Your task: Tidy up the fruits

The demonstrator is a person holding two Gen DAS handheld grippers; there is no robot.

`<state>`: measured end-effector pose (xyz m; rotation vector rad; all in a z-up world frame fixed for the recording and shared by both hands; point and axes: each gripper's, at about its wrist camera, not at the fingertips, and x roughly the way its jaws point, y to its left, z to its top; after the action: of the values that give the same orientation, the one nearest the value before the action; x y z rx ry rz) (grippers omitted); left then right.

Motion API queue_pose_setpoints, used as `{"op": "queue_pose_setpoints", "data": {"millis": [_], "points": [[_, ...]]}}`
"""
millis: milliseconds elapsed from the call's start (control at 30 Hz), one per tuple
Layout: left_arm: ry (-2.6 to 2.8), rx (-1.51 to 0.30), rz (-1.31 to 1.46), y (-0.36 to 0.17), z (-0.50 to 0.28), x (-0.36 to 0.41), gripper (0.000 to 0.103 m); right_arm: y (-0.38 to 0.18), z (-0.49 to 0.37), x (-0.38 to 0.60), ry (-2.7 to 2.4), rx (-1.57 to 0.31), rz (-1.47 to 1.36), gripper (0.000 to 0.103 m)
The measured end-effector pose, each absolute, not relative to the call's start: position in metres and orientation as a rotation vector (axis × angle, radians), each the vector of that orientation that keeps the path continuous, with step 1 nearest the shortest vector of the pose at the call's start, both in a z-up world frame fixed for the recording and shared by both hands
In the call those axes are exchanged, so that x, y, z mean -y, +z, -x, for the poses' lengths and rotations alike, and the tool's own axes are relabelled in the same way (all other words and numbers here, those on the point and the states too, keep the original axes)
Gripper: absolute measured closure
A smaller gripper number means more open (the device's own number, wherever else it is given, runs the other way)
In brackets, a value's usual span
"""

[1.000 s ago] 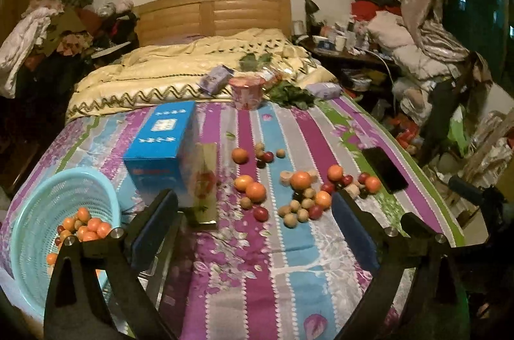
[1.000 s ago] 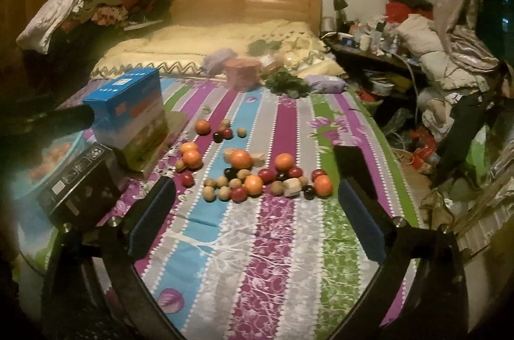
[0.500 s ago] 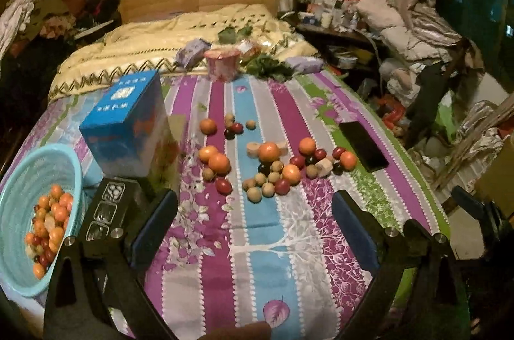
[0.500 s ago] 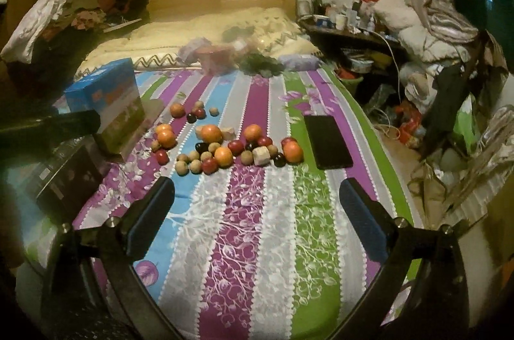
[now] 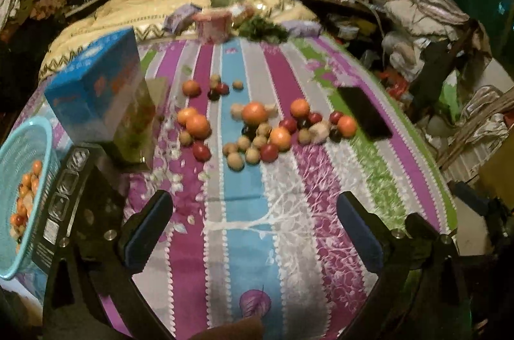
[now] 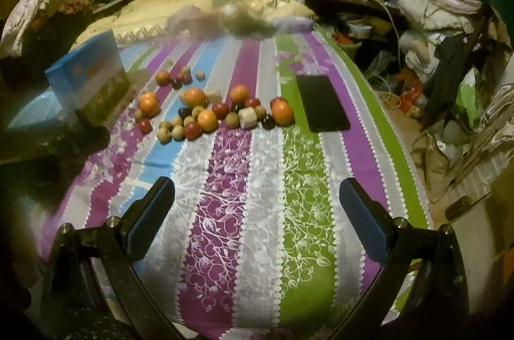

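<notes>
- Fruits [image 5: 257, 128] loose in a cluster mid-bed on striped sheet [image 5: 244, 227]; some already in teal basket [image 5: 19, 147] at bed's left edge.
- Both my claws empty, jaws wide: left gripper [image 5: 253, 230], right gripper [image 6: 257, 221], well short of the pile.
- Judgement: take the near outlier first, approach low, close gently; round fruit prob. rolls.
- Room: bare sheet btwn claws & pile. Blue box [image 5: 99, 102] left, phone [image 6: 321, 102] right, floor clutter past right edge.

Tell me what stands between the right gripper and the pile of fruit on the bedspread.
Nothing visible does. The right gripper is open and empty, and only bare striped bedspread lies between its fingers and the fruit pile. The black phone lies right of the pile, off the straight path.
</notes>
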<state>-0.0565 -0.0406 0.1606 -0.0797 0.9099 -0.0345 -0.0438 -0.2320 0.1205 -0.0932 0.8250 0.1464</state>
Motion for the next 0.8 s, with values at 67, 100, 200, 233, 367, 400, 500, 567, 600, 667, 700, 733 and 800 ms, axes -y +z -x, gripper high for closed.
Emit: {"op": "queue_pose_setpoints", "data": {"millis": [67, 100, 200, 233, 367, 400, 500, 567, 600, 667, 700, 733, 800], "points": [[-0.026, -0.937, 0.087, 0.149, 0.054, 0.039, 0.001, 0.114, 0.041, 0.231, 0.149, -0.843, 0.103, 0.0], [-0.019, -0.95, 0.094, 0.142, 0.053, 0.036, 0.001, 0.111, 0.039, 0.231, 0.152, -0.854, 0.106, 0.0], [-0.008, -0.979, 0.107, 0.128, 0.05, 0.032, 0.001, 0.103, 0.035, 0.229, 0.157, -0.879, 0.113, 0.0], [-0.005, -0.993, 0.112, 0.123, 0.048, 0.031, 0.001, 0.1, 0.034, 0.228, 0.159, -0.888, 0.114, 0.0], [0.0, -1.031, 0.128, 0.107, 0.043, 0.029, 0.001, 0.089, 0.029, 0.227, 0.161, -0.931, 0.117, 0.001], [0.002, -1.04, 0.132, 0.104, 0.042, 0.028, 0.001, 0.087, 0.028, 0.227, 0.158, -0.938, 0.118, 0.001], [0.002, -1.061, 0.143, 0.095, 0.038, 0.028, 0.001, 0.082, 0.026, 0.226, 0.164, -0.954, 0.117, 0.002], [-0.001, -1.075, 0.153, 0.09, 0.036, 0.027, 0.001, 0.08, 0.024, 0.225, 0.166, -0.959, 0.121, 0.002], [0.001, -1.079, 0.155, 0.088, 0.035, 0.027, 0.001, 0.079, 0.024, 0.224, 0.167, -0.962, 0.122, 0.002], [0.002, -1.084, 0.16, 0.085, 0.034, 0.026, 0.001, 0.077, 0.022, 0.223, 0.169, -0.968, 0.123, 0.002], [0.002, -1.09, 0.168, 0.083, 0.033, 0.024, 0.001, 0.077, 0.021, 0.223, 0.17, -0.97, 0.123, 0.002], [0.004, -1.093, 0.173, 0.082, 0.033, 0.024, 0.001, 0.076, 0.02, 0.222, 0.172, -0.973, 0.123, 0.002], [0.009, -1.096, 0.179, 0.079, 0.031, 0.022, 0.001, 0.075, 0.019, 0.22, 0.175, -0.976, 0.126, 0.002]]}}
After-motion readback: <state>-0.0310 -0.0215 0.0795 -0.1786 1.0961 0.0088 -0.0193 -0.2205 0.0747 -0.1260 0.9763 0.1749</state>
